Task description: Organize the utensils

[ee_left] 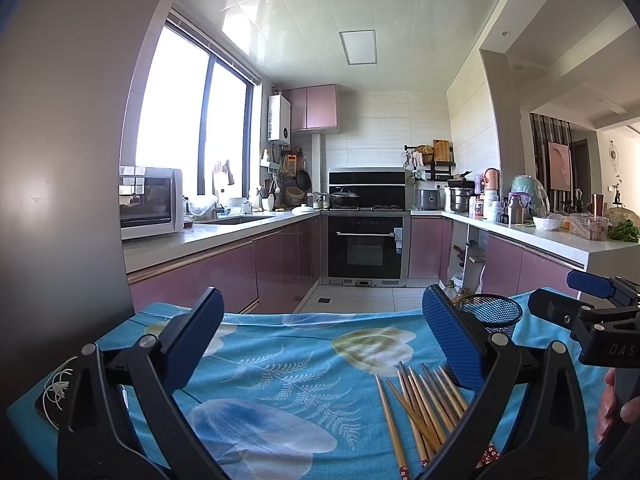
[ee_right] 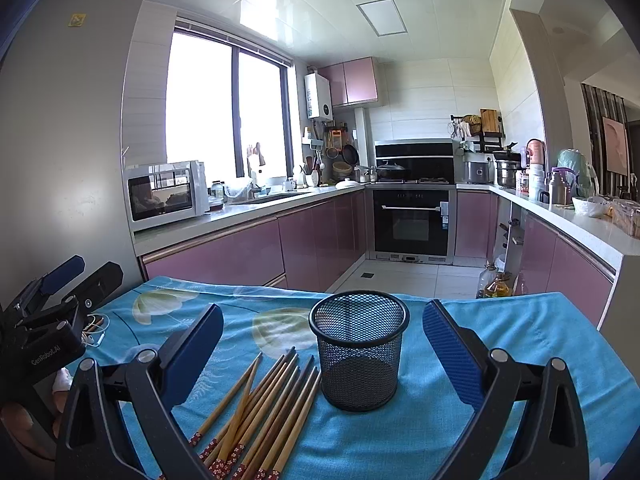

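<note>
Both tongs, left tongs [ee_left: 320,344] and right tongs [ee_right: 322,354], gape wide, holding nothing. Chopsticks [ee_right: 264,408] lie loose on the worktop [ee_right: 520,344], at 8 o'clock of the mesh cup [ee_right: 358,350], seemingly touching it. Cup upright, probably to receive them.

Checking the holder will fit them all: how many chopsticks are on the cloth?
About 10 chopsticks, loose in an overlapping pile on the blue cloth just left of the empty mesh holder; overlaps may hide some.

Wooden chopsticks [ee_right: 256,412], black wire-mesh holder [ee_right: 359,350], printed cloth [ee_right: 500,360].
</note>
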The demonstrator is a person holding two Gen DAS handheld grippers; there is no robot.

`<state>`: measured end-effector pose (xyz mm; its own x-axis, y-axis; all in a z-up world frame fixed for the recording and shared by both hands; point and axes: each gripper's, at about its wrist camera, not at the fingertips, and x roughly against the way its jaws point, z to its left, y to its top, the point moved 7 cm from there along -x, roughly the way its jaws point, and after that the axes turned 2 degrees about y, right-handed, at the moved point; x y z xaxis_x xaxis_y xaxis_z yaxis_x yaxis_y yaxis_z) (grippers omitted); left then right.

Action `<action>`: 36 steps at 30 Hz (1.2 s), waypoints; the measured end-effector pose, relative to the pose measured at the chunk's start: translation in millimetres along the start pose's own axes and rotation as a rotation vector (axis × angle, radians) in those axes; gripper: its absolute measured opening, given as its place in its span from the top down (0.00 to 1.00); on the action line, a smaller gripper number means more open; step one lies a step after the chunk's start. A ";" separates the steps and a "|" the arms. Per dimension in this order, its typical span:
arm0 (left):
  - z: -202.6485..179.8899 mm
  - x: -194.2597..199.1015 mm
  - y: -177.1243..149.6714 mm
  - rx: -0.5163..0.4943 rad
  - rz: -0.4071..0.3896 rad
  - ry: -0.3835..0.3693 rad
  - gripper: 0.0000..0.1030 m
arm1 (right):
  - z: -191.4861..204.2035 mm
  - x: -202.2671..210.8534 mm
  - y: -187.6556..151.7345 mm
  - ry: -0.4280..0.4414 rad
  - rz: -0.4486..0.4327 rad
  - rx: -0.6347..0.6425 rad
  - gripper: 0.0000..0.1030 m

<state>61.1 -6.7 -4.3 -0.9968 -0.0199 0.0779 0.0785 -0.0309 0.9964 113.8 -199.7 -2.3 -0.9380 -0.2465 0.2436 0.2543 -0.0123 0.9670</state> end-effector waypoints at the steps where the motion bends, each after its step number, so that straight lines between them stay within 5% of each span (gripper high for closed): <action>1: -0.8 0.6 -0.3 0.000 0.000 0.000 0.05 | 0.0 0.3 0.0 0.001 -0.001 -0.001 0.06; 24: -1.2 -2.5 -5.8 -0.002 0.022 -0.004 0.05 | -0.5 -3.7 -6.1 0.033 0.045 -0.007 0.06; 29: -2.3 -8.2 -11.6 -0.007 0.059 -0.016 0.05 | -0.2 -13.8 -21.0 0.082 0.139 -0.033 0.06; 36: -14.1 -24.6 -29.3 -0.077 0.204 -0.093 0.05 | -0.1 -42.1 -66.6 0.104 0.394 -0.031 0.06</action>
<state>83.6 -19.4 -35.9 -0.9572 0.0583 0.2834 0.2758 -0.1120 0.9547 136.3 -188.6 -77.0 -0.7389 -0.3348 0.5847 0.5980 0.0740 0.7981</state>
